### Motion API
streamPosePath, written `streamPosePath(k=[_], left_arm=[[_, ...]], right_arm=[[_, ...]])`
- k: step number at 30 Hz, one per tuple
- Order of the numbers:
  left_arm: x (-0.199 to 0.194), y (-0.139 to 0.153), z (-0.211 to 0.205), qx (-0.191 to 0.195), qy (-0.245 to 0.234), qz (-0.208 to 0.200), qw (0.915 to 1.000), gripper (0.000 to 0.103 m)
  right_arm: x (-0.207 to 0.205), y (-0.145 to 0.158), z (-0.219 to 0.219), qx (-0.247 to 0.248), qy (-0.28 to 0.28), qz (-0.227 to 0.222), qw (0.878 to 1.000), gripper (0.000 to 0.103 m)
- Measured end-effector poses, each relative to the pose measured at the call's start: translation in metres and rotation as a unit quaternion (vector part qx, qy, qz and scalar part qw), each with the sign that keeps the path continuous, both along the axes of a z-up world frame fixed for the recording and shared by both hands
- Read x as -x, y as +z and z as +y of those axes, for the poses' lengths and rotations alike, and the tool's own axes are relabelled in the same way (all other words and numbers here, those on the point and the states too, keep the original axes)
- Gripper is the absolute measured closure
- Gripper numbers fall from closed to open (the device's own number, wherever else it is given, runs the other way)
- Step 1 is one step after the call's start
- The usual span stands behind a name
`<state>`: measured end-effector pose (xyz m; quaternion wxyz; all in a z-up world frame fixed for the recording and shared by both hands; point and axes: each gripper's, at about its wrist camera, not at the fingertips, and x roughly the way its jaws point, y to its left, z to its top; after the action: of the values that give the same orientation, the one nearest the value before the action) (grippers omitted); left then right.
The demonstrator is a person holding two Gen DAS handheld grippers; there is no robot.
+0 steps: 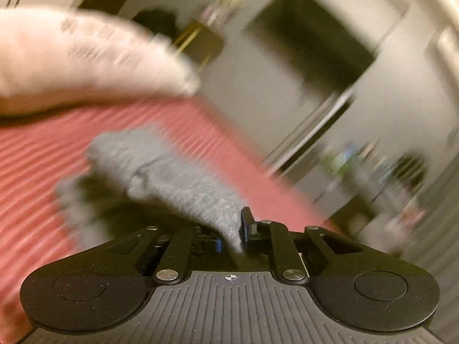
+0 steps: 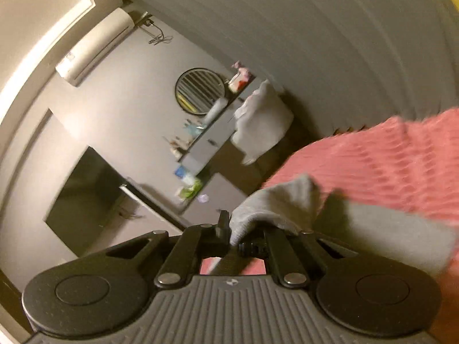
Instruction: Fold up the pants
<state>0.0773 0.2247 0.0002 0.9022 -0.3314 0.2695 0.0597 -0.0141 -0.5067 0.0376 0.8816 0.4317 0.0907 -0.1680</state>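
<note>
The grey pants (image 1: 160, 172) hang lifted above a pink ribbed bedspread (image 1: 37, 172). My left gripper (image 1: 233, 238) is shut on a pinched edge of the grey cloth, which stretches away to the left. In the right wrist view my right gripper (image 2: 233, 236) is shut on another edge of the grey pants (image 2: 281, 203), which trail to the right over the pink bedspread (image 2: 387, 166). Both views are tilted and blurred by motion.
A white pillow (image 1: 71, 60) lies at the head of the bed. A dark TV screen (image 2: 83, 189) hangs on the grey wall, with a cluttered shelf (image 2: 189, 154), a round mirror (image 2: 199, 90) and a white cloth (image 2: 261, 120) nearby. An air conditioner (image 2: 94, 46) sits high up.
</note>
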Motion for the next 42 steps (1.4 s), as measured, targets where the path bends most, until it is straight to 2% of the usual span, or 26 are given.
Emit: streamPosePath(k=[2,4,5,6,7,9,10,11,12,14,16,18,20,22,23,26,27,28,29,31,33,36,37,39,40,42], left_arm=[[-0.004,-0.026,-0.006,-0.029,-0.008,0.064,0.9975,0.086],[-0.006,-0.042,-0.008,-0.058,0.006,0.115,0.9917,0.071],[-0.006,-0.043,-0.009,-0.065,0.011,0.118,0.9908,0.071],[-0.006,-0.038,-0.009,-0.071,0.020,0.113,0.9909,0.066],[-0.007,-0.028,-0.011,-0.085,0.034,0.114,0.9892,0.050],[-0.006,-0.008,-0.013,-0.128,0.084,0.128,0.9800,0.030],[-0.006,-0.001,-0.012,-0.149,0.112,0.131,0.9738,0.029],[-0.005,0.006,-0.014,-0.169,0.132,0.135,0.9673,0.029],[-0.006,0.015,-0.019,-0.192,0.141,0.133,0.9619,0.030],[-0.009,0.028,-0.041,-0.227,0.121,0.107,0.9603,0.030],[-0.012,0.035,-0.074,-0.250,0.066,0.079,0.9628,0.028],[-0.016,0.035,-0.113,-0.244,-0.006,0.066,0.9675,0.025],[-0.031,0.028,-0.155,-0.228,-0.089,0.069,0.9671,0.025],[-0.048,0.016,-0.196,-0.240,-0.150,0.081,0.9557,0.025],[-0.056,0.010,-0.210,-0.252,-0.165,0.084,0.9499,0.025],[-0.074,-0.007,-0.237,-0.275,-0.192,0.102,0.9366,0.025],[-0.079,-0.014,-0.238,-0.289,-0.185,0.109,0.9330,0.024],[-0.081,-0.017,-0.237,-0.297,-0.179,0.113,0.9310,0.022],[-0.077,-0.020,-0.234,-0.300,-0.174,0.108,0.9318,0.019],[-0.074,-0.027,-0.220,-0.309,-0.147,0.095,0.9349,0.012],[-0.077,-0.030,-0.205,-0.297,-0.104,0.106,0.9430,0.011],[-0.081,-0.035,-0.176,-0.267,-0.036,0.118,0.9558,0.010],[-0.082,-0.036,-0.172,-0.263,-0.025,0.119,0.9573,0.009],[-0.084,-0.037,-0.168,-0.270,-0.010,0.121,0.9551,0.009],[-0.079,-0.034,-0.172,-0.278,-0.010,0.121,0.9530,0.009],[-0.079,-0.032,-0.173,-0.288,-0.007,0.124,0.9497,0.008]], right_arm=[[-0.006,-0.032,-0.002,0.007,0.001,0.106,0.994,0.095],[-0.010,-0.066,-0.006,-0.015,-0.004,0.203,0.979,0.092],[-0.008,-0.075,-0.009,-0.034,-0.009,0.216,0.976,0.093],[-0.001,-0.077,-0.011,-0.055,-0.022,0.196,0.979,0.093],[0.003,-0.072,-0.013,-0.064,-0.039,0.189,0.979,0.091],[0.008,-0.058,-0.015,-0.053,-0.070,0.193,0.977,0.074],[0.010,-0.047,-0.013,-0.034,-0.097,0.201,0.974,0.055],[0.012,-0.036,-0.010,-0.006,-0.127,0.211,0.969,0.042],[0.012,-0.027,-0.005,0.026,-0.143,0.215,0.966,0.042],[0.007,-0.012,0.012,0.075,-0.149,0.205,0.964,0.042],[-0.009,-0.003,0.038,0.103,-0.102,0.177,0.973,0.042],[-0.040,-0.004,0.072,0.120,-0.006,0.160,0.980,0.043],[-0.076,-0.013,0.118,0.140,0.116,0.156,0.971,0.050],[-0.108,-0.025,0.167,0.168,0.227,0.153,0.947,0.063],[-0.122,-0.031,0.192,0.190,0.276,0.154,0.930,0.064],[-0.144,-0.046,0.237,0.256,0.361,0.156,0.883,0.065],[-0.149,-0.047,0.246,0.273,0.364,0.165,0.875,0.066],[-0.149,-0.052,0.248,0.282,0.358,0.172,0.873,0.066],[-0.153,-0.056,0.236,0.282,0.351,0.171,0.877,0.066],[-0.157,-0.060,0.195,0.269,0.310,0.187,0.892,0.066],[-0.154,-0.065,0.141,0.244,0.247,0.207,0.915,0.066],[-0.129,-0.068,0.055,0.175,0.146,0.228,0.946,0.080],[-0.120,-0.064,0.035,0.166,0.118,0.241,0.949,0.087],[-0.095,-0.056,0.006,0.156,0.036,0.277,0.948,0.086],[-0.075,-0.050,-0.008,0.130,0.012,0.257,0.958,0.086],[-0.034,-0.041,-0.027,0.054,-0.042,0.208,0.976,0.074]])
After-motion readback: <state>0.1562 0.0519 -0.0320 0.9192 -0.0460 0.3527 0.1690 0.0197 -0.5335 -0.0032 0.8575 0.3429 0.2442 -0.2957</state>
